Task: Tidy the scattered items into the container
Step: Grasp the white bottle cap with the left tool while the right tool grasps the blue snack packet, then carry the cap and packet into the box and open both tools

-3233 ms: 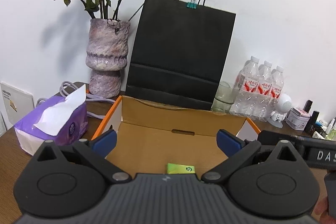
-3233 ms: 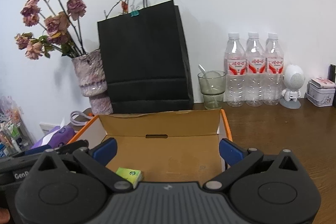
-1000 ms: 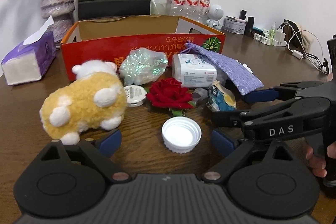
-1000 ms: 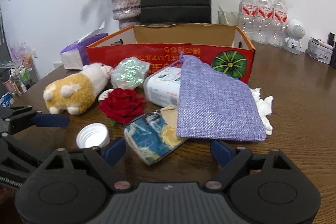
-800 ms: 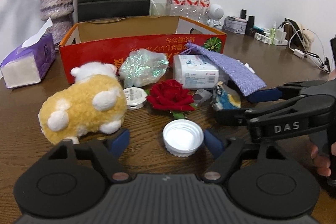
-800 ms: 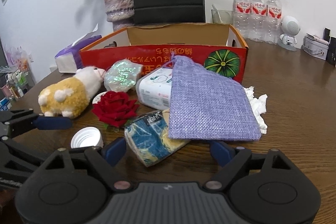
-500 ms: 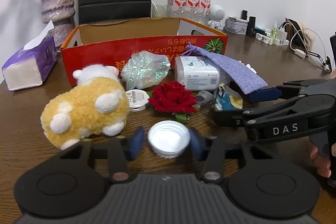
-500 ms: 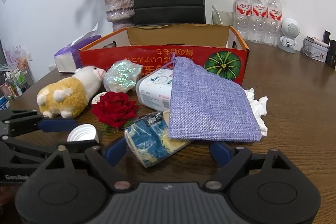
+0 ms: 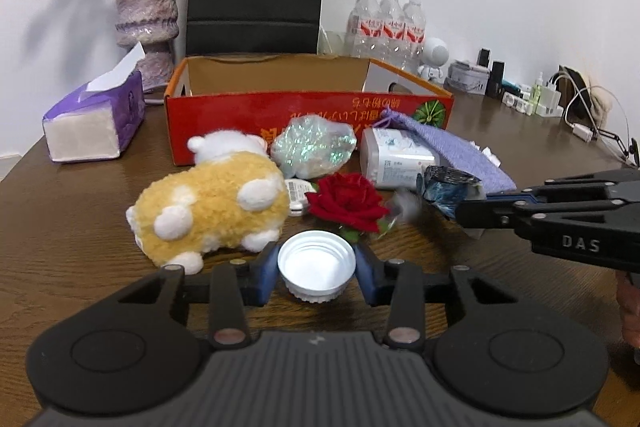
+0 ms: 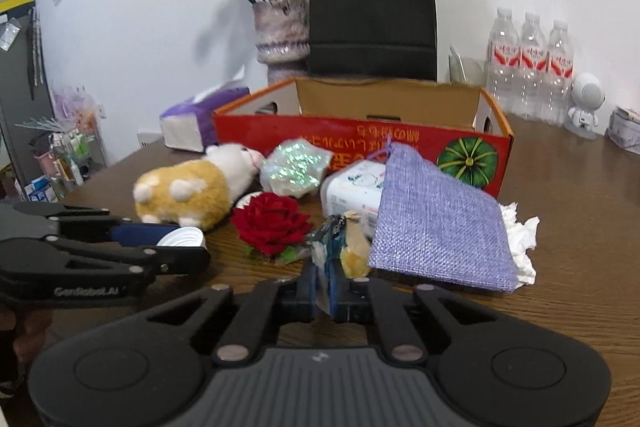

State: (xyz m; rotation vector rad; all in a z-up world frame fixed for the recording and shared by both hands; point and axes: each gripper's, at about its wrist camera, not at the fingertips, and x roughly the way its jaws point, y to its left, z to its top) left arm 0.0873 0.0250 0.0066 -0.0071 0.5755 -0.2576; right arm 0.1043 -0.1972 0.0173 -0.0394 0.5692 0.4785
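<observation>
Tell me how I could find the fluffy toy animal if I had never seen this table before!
Find the big red box with the pumpkin picture on the brown table. The fluffy toy animal lies in front of its left end, beside the red rose and the shiny crinkly packet. It is the only furry thing there: yellow with white spots and a white head.

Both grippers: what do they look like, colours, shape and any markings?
The left gripper and right gripper share one build: matte black linkage arms with silver pivot pins, blue pads on the jaws, and a ribbed grey body flanked by two round black discs. White lettering reads "GenRobot.AI" on the left one's side and "DAS" on the right one's. No cables show.
</observation>
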